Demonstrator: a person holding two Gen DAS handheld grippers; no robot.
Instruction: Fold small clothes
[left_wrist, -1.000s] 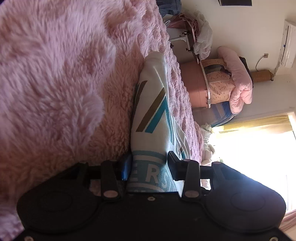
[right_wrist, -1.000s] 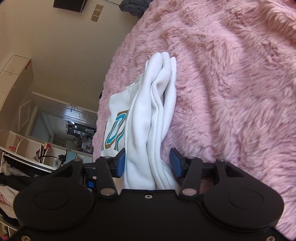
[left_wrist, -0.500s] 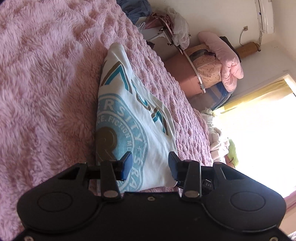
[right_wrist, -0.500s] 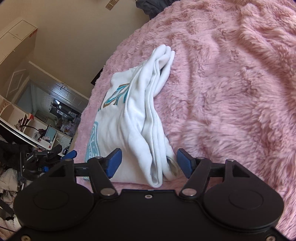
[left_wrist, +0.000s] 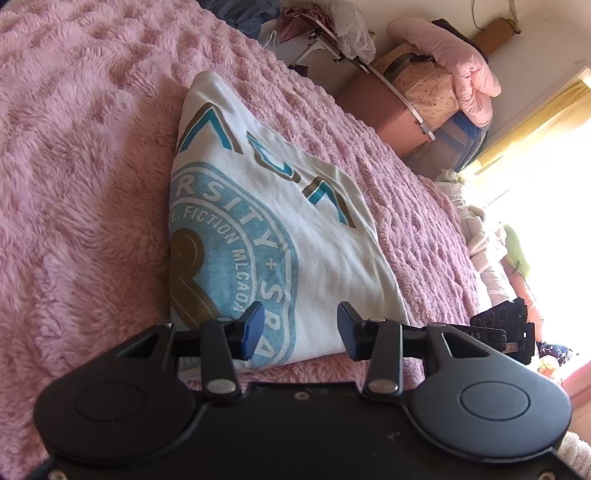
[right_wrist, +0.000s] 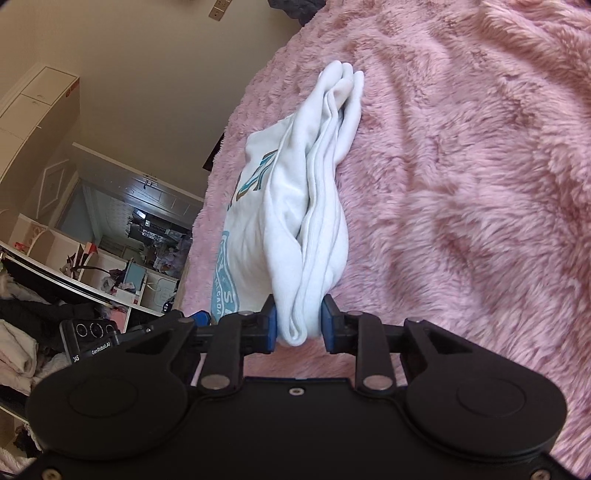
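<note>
My right gripper (right_wrist: 297, 325) is clamped on the near end of the folded white shirt (right_wrist: 306, 206), its layered edge bunched between the pads. My left gripper (left_wrist: 295, 326) hangs with jaws apart, gripping nothing, just above the shirt's near hem. Ahead of both, the shirt lies on the pink fluffy blanket (left_wrist: 85, 155). It looks soft and light, likely to sag and slip apart, so I'd pinch all layers at the corners. The print reads "RSITY", "FICTION", "MLCAOA".
</note>
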